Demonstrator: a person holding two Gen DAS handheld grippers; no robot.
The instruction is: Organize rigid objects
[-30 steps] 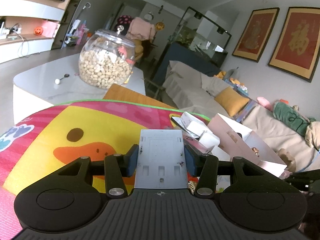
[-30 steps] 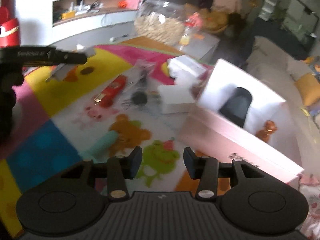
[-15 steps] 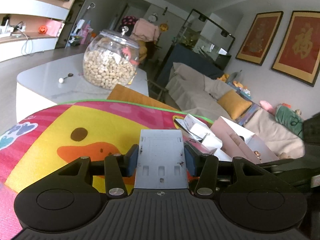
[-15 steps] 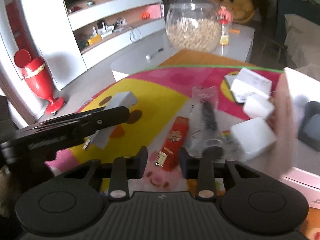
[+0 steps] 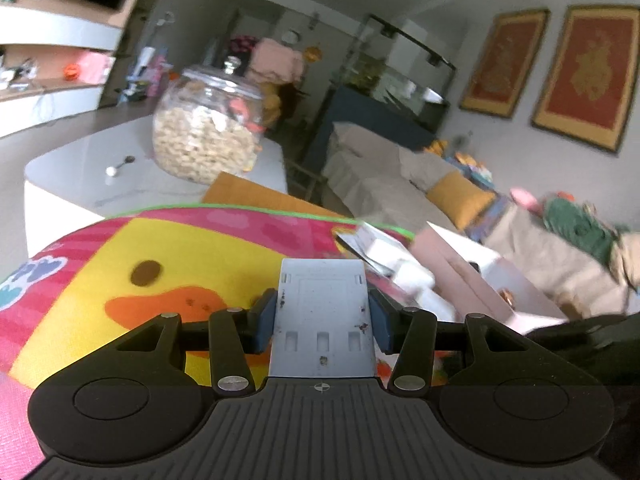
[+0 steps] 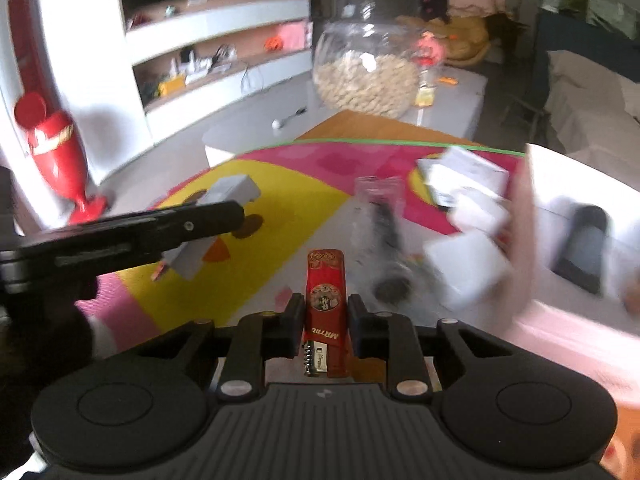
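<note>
My right gripper [image 6: 324, 316] is shut on a red lighter [image 6: 325, 280], which points forward over the colourful play mat [image 6: 304, 196]. My left gripper [image 5: 323, 312] is shut on a flat grey plastic block [image 5: 323, 296] held above the mat's yellow duck print [image 5: 180, 264]. From the right wrist, that left gripper [image 6: 216, 208] reaches in from the left with the grey block [image 6: 234, 190] sticking out past its fingers. A clear bag with a dark item [image 6: 384, 240] lies ahead of the lighter. White boxes [image 6: 468, 272] lie to the right.
An open pink and white box [image 6: 568, 176] stands at the right with a black item [image 6: 584, 248] inside. A glass jar of nuts [image 6: 366, 76] sits on the low grey table [image 5: 92, 168] beyond the mat. A red vase [image 6: 60, 152] stands on the floor at the left.
My right gripper swung left from the pink box toward the red lighter and closed on it. The left gripper kept still with the grey block.
</note>
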